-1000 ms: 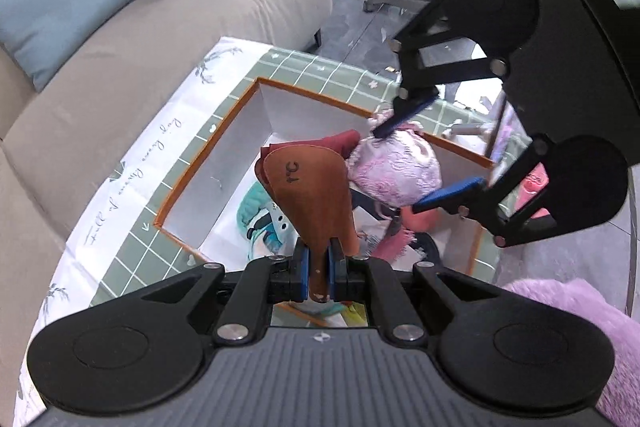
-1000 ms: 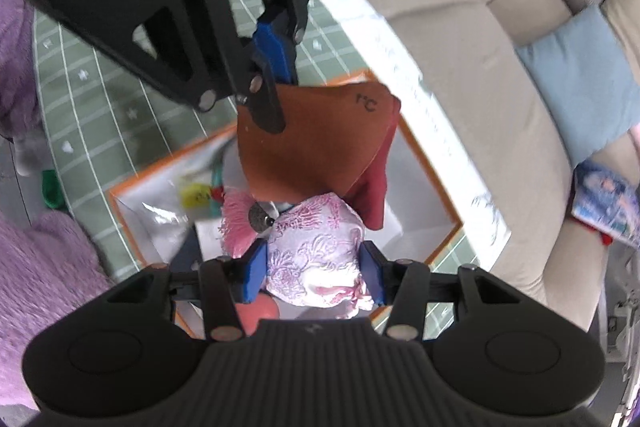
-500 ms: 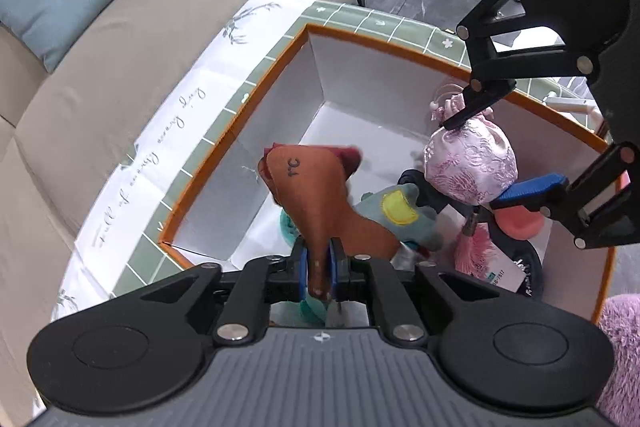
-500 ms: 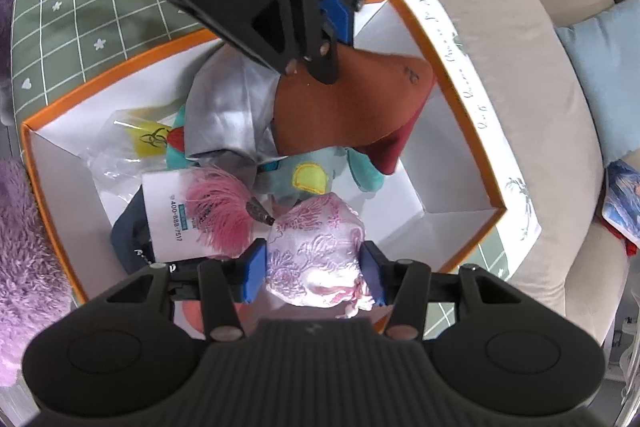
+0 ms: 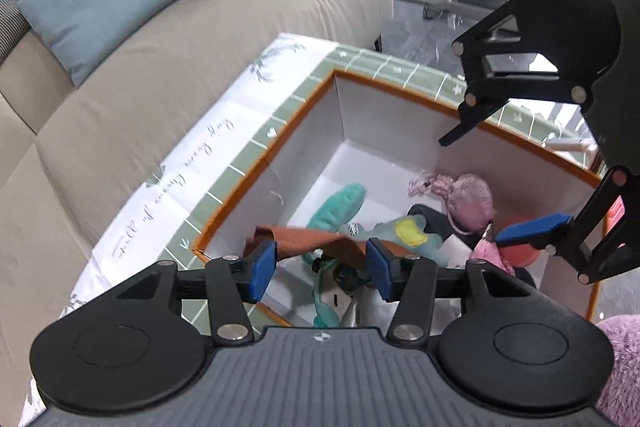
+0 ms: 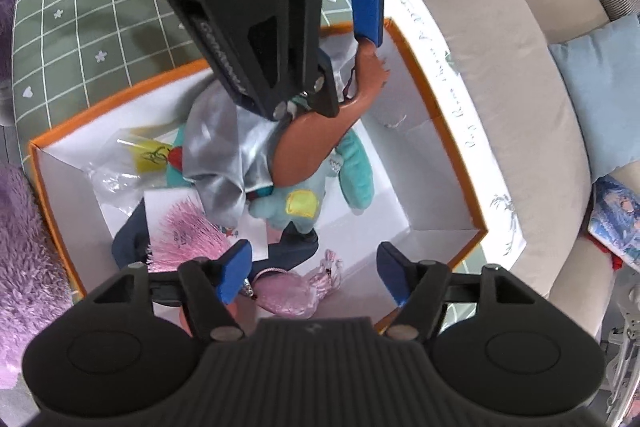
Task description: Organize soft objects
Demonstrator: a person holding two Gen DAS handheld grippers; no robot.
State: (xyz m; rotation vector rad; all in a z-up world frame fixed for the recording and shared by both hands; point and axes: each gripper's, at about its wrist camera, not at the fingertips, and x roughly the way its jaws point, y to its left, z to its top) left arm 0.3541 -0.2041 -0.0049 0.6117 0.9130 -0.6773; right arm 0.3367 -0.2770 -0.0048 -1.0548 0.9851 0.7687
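Observation:
An orange-rimmed white box (image 5: 384,119) holds the soft things. My left gripper (image 5: 320,267) hangs over its near corner with its jaws opening. A brown leather piece (image 5: 312,239) lies loose between the pads, draped on a teal plush toy (image 5: 340,203). My right gripper (image 6: 314,273) is over the other end, its jaws opening too. The pink embroidered pouch (image 6: 288,295) lies on the box floor below it, free of the pads. In the right wrist view the left gripper (image 6: 348,55) fills the top, with the leather piece (image 6: 320,147) sagging under it.
The box (image 6: 68,199) also holds a silver cloth (image 6: 224,155), a pink tassel (image 6: 184,231) and a plastic bag (image 6: 136,155). It stands on a green checked tablecloth (image 6: 80,7). A beige sofa (image 5: 160,67) with a blue cushion (image 5: 92,3) runs alongside. A purple fluffy throw (image 6: 24,247) lies beside the box.
Both grippers sank toward the box and opened. The leather piece slipped from the left pads onto the plush toy. The pink pouch dropped from the right pads to the box floor.

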